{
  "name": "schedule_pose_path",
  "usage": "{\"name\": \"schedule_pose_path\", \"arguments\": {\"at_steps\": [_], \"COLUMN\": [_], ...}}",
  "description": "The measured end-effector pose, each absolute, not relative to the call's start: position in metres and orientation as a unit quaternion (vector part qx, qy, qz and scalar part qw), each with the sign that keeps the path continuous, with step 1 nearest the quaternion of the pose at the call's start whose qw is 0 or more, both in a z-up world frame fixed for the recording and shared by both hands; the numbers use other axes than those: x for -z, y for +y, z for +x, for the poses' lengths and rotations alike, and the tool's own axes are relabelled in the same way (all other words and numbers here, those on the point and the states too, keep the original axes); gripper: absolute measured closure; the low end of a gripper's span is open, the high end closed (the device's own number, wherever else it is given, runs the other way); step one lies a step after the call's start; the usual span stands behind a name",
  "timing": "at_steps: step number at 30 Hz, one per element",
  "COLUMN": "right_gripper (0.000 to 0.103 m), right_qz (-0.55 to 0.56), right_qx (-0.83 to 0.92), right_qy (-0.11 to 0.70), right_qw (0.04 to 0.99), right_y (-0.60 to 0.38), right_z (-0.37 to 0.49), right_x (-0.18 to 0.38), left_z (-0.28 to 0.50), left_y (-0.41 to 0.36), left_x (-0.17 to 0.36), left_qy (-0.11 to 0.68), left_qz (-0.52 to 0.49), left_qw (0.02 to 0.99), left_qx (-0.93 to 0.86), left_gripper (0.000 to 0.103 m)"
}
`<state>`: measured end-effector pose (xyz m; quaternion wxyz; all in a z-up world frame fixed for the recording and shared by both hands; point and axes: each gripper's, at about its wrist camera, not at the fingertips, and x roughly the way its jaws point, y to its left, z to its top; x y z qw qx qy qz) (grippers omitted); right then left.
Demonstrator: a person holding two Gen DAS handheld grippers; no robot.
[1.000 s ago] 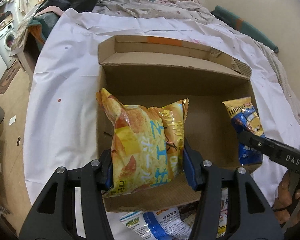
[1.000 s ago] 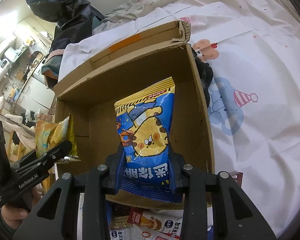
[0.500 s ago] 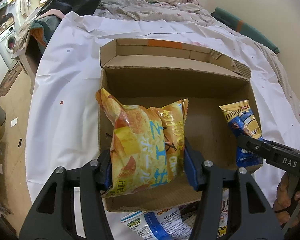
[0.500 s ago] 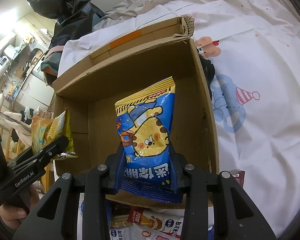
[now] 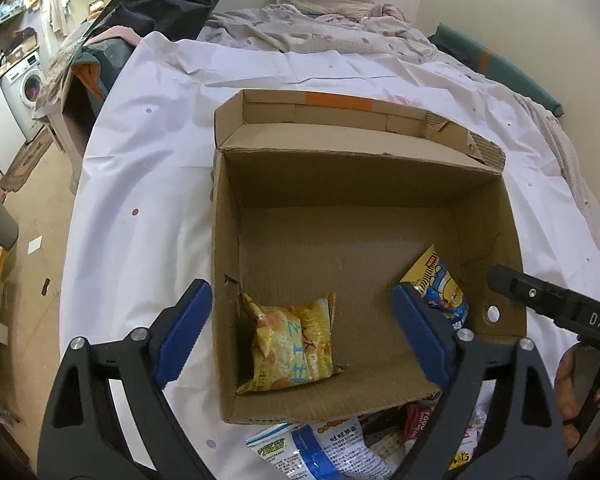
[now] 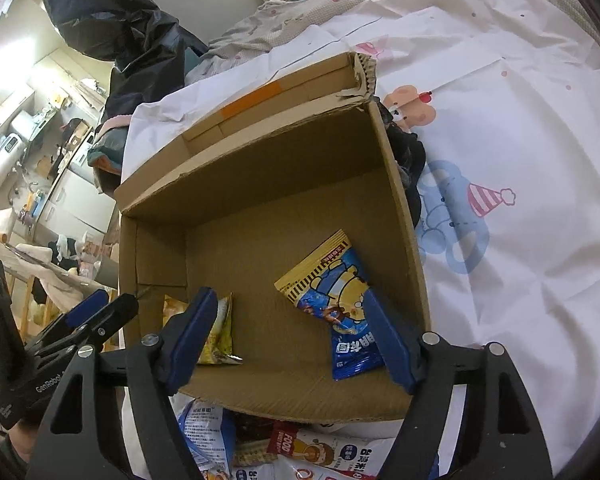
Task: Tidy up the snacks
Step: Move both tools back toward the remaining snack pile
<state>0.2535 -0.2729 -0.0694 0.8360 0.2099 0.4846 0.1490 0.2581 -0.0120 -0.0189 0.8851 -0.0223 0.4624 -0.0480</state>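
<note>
Left wrist view: left gripper (image 5: 302,332) spread wide, blue ribbed pads apart, nothing between them. Lower centre of frame: open cardboard box (image 5: 364,184), corrugated brown walls, a strip of orange tape on its far flap. Yellow snack bag (image 5: 292,350) lies crinkled and glossy on the box floor, in the near left corner against the wall. Blue-and-yellow snack bag (image 5: 440,290) leans at the right side of the floor, partly behind the right pad. Right gripper (image 5: 552,304) enters as a black bar from the right edge. Loose packets (image 5: 332,452) lie flat below the box's near wall, on the white sheet (image 5: 148,168).

Right wrist view: right gripper (image 6: 296,340) released, pads wide apart, holding nothing. Blue-and-yellow snack bag (image 6: 340,300) lies tilted on the box (image 6: 260,152) floor, lower right, its foil creased. Yellow snack bag (image 6: 220,332) shows at lower left, partly behind the left pad. Left gripper (image 6: 88,320) at the left edge, jaws parted. Sheet (image 6: 520,140) printed with cartoon bears.
</note>
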Motion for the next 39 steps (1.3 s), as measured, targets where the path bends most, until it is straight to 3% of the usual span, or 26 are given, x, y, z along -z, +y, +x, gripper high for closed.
{"name": "schedule_pose_path", "arguments": {"at_steps": [33,39], "right_gripper": [0.025,0.025], "right_qz": [0.202,0.198], "right_qx": [-0.146,-0.150], "right_qy": [0.461,0.467], "right_qw": [0.852,0.849], "right_y": [-0.280,-0.278], "right_z": [0.205,0.183], "right_x": [0.039,0.040], "left_z": [0.192,0.174], "left_y": [0.013,0.028], "left_x": [-0.007,-0.002], "left_qy": [0.425,0.440], "left_qz": [-0.041,-0.076], "left_qw": [0.904,0.894], "left_qx": [0.028,0.033], "left_gripper": [0.013,0.008]}}
